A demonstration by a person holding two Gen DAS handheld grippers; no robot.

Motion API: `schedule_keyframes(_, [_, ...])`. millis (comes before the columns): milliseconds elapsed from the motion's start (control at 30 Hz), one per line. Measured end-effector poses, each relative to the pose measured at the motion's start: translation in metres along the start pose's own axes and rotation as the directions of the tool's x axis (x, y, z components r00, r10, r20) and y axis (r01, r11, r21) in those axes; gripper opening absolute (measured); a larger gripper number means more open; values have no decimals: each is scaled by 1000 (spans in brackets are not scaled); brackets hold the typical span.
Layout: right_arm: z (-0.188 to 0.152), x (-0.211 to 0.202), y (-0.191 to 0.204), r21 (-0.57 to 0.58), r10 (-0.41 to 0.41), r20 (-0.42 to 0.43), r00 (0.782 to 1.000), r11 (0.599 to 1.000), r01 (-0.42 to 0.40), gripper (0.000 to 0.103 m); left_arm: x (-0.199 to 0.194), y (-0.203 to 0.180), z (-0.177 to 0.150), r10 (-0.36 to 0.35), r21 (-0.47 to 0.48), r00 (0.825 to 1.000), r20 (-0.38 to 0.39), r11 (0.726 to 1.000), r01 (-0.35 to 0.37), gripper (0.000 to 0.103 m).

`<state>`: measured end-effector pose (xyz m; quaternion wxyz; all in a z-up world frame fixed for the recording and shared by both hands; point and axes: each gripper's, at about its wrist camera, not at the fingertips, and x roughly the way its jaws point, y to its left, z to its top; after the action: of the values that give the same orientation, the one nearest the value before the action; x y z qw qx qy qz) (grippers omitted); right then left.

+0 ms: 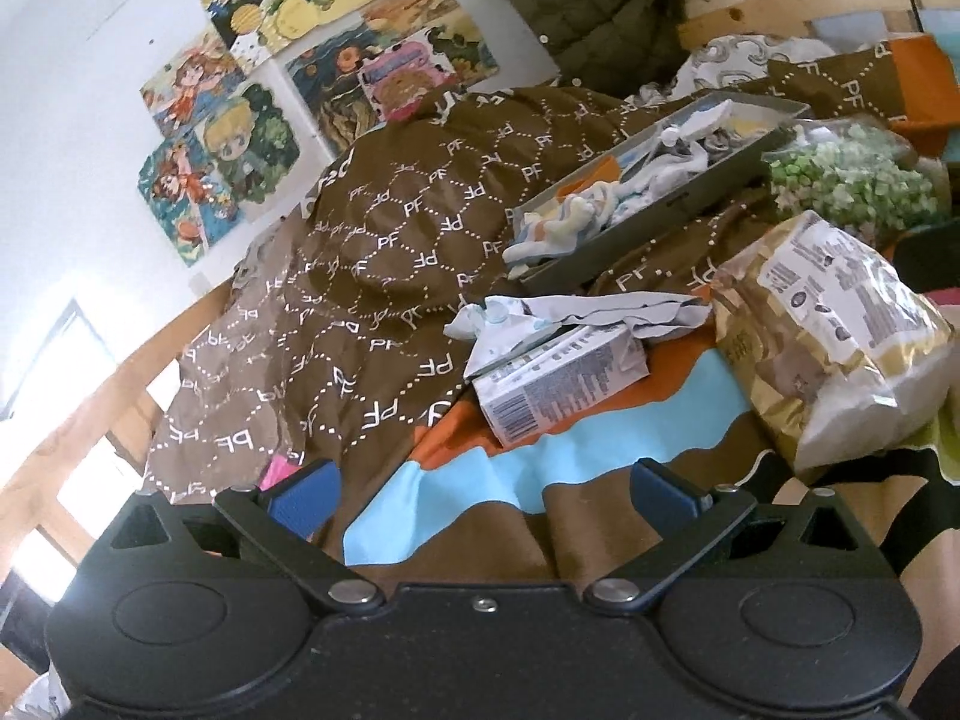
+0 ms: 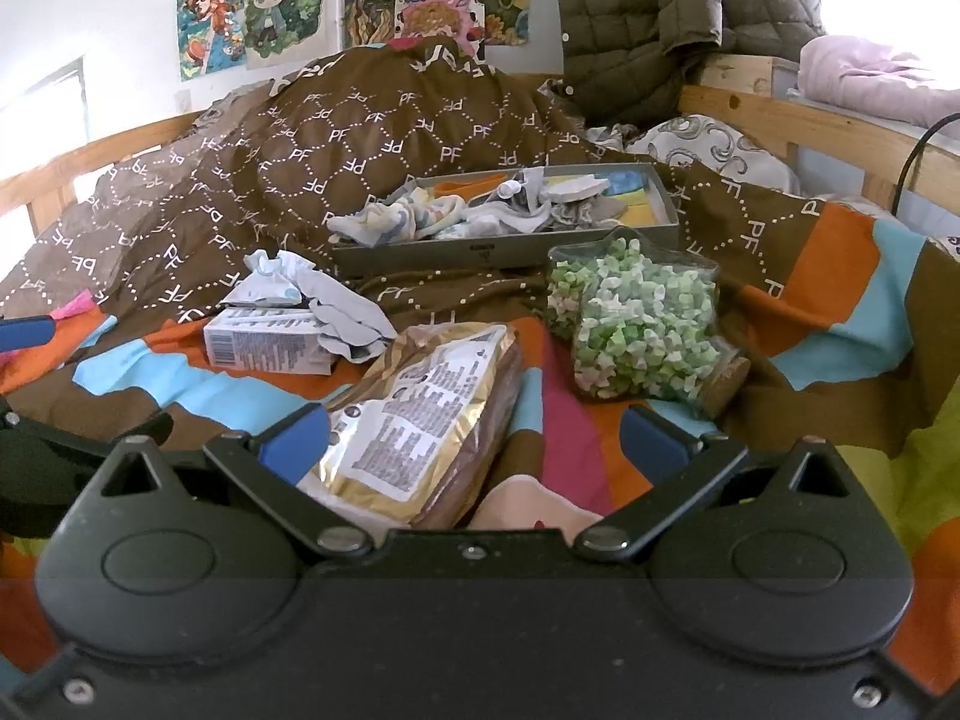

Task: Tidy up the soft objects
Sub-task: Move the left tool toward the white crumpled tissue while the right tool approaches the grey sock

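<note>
- The right gripper (image 2: 474,441) sits nearest, fingers spread wide and holding nothing; the near end of the gold bag (image 2: 420,414) lies between them, touching neither so far as the view shows.
- The left gripper (image 1: 483,489) is likewise spread and empty, hanging over the striped blanket (image 1: 432,480) with nothing between its fingers.
- In the right view, the gold bag lies flat on the blanket, running from near centre up toward the far side.
- Right of the bag, a clear sack of green and white pieces (image 2: 630,324) rests on its side, a cork-like end at its near right.
- Left of the bag, a white carton (image 2: 270,339) lies on the blanket with loose socks (image 2: 324,300) draped over its top and right end.
- Farther off, centre, a grey tray (image 2: 510,252) sits on the brown quilt (image 2: 300,162), already holding a jumble of small socks and cloths, some spilling over its left rim.
- Beyond are a wooden bed rail, a quilted jacket (image 2: 636,18) and posters (image 2: 270,6) on the wall.
- Judgement: sorting appears partly done, since the tray holds soft items while the socks on the carton are still outside it; both grippers seem to be between picks.
- The next move probably calls for the left gripper, nearer the carton, to reach forward, close on the loose socks without catching the carton, and carry them to the tray.
</note>
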<state>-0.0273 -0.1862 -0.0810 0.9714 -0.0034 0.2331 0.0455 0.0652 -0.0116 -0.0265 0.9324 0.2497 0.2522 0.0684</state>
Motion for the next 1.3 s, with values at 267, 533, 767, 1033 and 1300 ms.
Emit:
schedule_keyframes(267, [1, 0, -1, 19, -18, 4, 1000, 1000, 18, 102, 4, 0, 3, 11, 22, 1000, 6, 1000, -11, 102])
schedule_keyframes(533, [4, 2, 1, 19, -39, 15, 999, 999, 38, 102, 10, 7, 6, 32, 58, 999, 20, 998, -33, 102])
schedule_keyframes(767, [10, 18, 0, -1, -52, 12, 999, 999, 52, 102, 23, 15, 12, 41, 85, 999, 32, 995, -43, 102])
schedule_keyframes(1033, [29, 51, 9, -76, -6, 18, 1000, 997, 8, 102, 53, 38, 24, 45, 89, 999, 30, 995, -47, 102])
schedule_keyframes(1300, [58, 116, 35, -203, 78, 7, 997, 976, -75, 102, 94, 60, 42, 17, 139, 1000, 19, 990, -20, 102])
